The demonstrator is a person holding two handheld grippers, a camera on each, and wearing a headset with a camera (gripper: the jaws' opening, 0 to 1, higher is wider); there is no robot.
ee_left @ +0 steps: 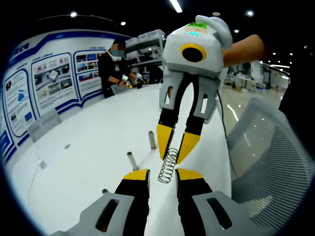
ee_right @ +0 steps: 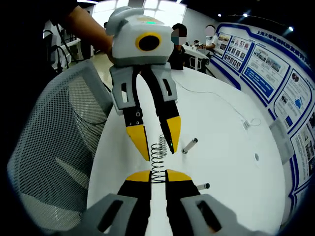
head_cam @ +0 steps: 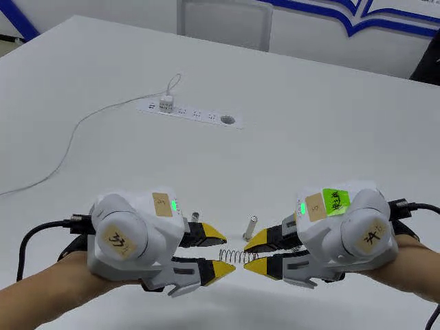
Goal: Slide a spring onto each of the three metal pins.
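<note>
My right tool (head_cam: 245, 255) pinches a thin coiled wire spring (head_cam: 234, 256); my left tool (head_cam: 229, 252) gapes around it. The short silver pins (head_cam: 251, 227) beyond are all bare.

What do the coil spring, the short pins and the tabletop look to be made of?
The thin silvery coil spring looks like bare metal wire, probably steel, by its grey glint. The short cylindrical pins look like polished metal, likely steel, with bright highlights along their sides. The white tabletop is smooth and matt, perhaps laminate or painted board; the look leaves that open.
</note>
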